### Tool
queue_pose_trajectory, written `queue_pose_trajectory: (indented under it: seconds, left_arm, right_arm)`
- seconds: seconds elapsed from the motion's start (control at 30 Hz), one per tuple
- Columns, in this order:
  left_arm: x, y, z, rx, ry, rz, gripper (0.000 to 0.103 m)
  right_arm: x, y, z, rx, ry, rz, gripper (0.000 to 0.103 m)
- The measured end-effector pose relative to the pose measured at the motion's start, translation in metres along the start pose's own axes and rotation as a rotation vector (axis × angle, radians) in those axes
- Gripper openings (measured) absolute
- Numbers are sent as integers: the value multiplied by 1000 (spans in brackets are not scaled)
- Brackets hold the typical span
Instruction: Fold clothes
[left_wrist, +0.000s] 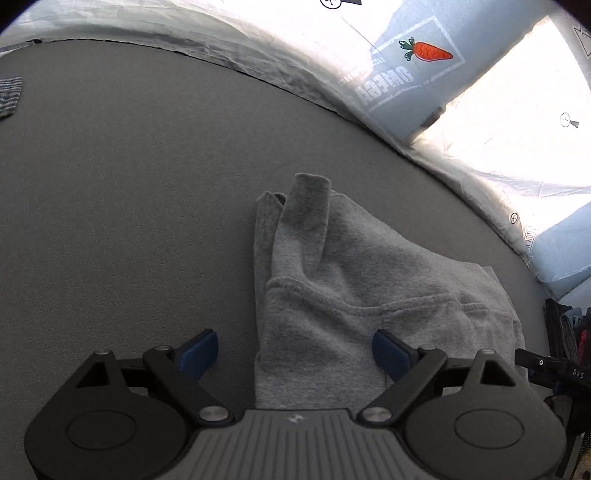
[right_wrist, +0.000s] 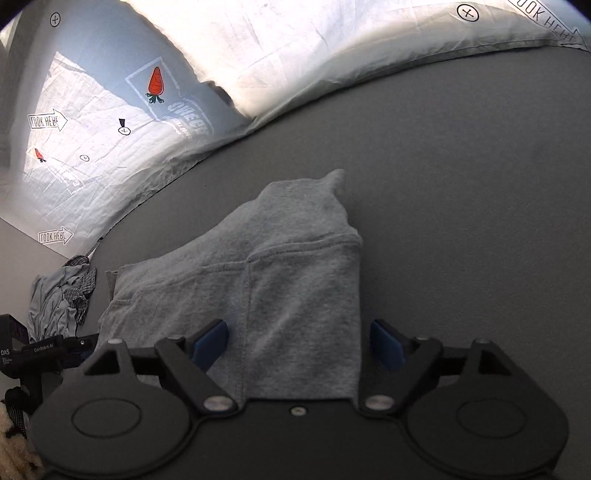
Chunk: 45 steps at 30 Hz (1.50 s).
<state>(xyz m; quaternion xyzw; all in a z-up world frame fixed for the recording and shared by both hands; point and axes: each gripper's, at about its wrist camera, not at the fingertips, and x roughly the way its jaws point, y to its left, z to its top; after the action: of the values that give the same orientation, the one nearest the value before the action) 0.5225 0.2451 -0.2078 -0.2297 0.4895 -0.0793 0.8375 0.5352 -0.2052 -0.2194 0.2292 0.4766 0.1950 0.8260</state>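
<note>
A light grey sweatshirt-like garment (left_wrist: 351, 280) lies folded on a dark grey surface, with a strip of fabric sticking up at its far end. My left gripper (left_wrist: 295, 350) is open over the garment's left edge, its blue pads apart and clear of the cloth. In the right wrist view the same grey garment (right_wrist: 280, 288) lies below my right gripper (right_wrist: 299, 345), which is open with the garment's near right corner between its blue pads, neither pad pressing on it. The other gripper's black body (right_wrist: 40, 350) shows at the left edge.
A pale printed sheet with carrot pictures (left_wrist: 428, 51) and arrow labels (right_wrist: 48, 122) borders the far side of the dark grey surface (left_wrist: 129, 203). A heap of crumpled clothes (right_wrist: 66, 299) lies at the left. A striped cloth (left_wrist: 9, 96) sits far left.
</note>
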Motion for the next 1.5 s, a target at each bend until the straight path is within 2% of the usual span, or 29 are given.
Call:
queue_pose_trajectory:
  seconds: [0.13,0.2,0.3,0.43,0.57,0.67,0.73,0.83,1.03,1.1,1.2,1.23,1.33,1.5]
  left_arm:
    - [-2,6,1,18,17,-77,97]
    - [0,9,1,19,42,-150,103]
    - [7,9,-1,-3,81,-254,103]
    - [9,-2,-7,25,61,-262,103]
    - [17,-2,-9,-42,65,-344,103]
    - [22,-8,-8,-29,83,-368,102]
    - [28,-10,-8,-59,109,-417,102]
    - [36,-21,-12,-58,123,-451,102]
    - [42,-29,-24,-142,137,-548,102]
    - [40,-32,-29,-156,144,-574,102]
    - [25,-42,-37,-132,126,-581,102]
    - [19,-44,-40,-134,117,-582,102]
    - [4,-46,-48,-182,101,-616,102]
    - [-41,-62,-64,-151,57,-637,102]
  right_arm:
    - [0,-6,3,22,10,54,96]
    - [0,-8,4,30,14,83,98]
    - [1,-12,6,56,20,124,100]
    - [6,-13,9,70,27,167,102]
    - [19,-7,12,88,38,232,103]
    - [30,3,12,97,68,293,103]
    - [38,8,9,125,90,343,103]
    - [43,14,2,155,75,367,103]
    - [54,16,-16,329,110,538,103]
    - [58,16,-25,410,112,588,96]
    - [55,12,-40,524,97,616,68]
    - [52,11,-44,549,90,615,51]
    - [36,12,-57,592,77,653,50]
    - [-3,25,-69,582,61,737,49]
